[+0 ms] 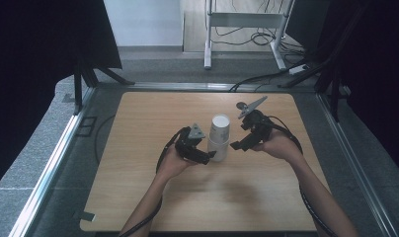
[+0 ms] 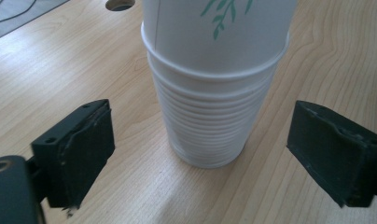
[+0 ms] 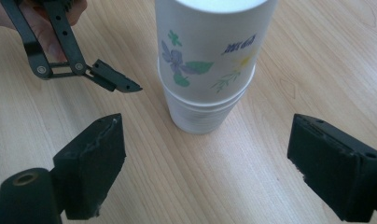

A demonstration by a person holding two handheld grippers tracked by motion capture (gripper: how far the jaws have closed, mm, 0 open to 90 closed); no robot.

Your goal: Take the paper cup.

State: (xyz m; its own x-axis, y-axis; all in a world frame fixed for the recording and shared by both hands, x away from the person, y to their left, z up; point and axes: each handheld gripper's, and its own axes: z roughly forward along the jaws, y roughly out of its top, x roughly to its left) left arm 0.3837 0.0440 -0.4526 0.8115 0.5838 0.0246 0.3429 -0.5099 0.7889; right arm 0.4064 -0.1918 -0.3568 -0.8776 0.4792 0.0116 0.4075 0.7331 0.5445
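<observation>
stack of ribbed white paper cups (image 1: 219, 137), upside down, mid wooden table (image 1: 138, 197). your left gripper (image 1: 207, 156) at its 7 o'clock, right gripper (image 1: 235, 145) at 3; both wide apart, holding nothing.

Cup stack (image 1: 219, 138) mid-table (image 1: 138, 197), between both tongs.
</observation>
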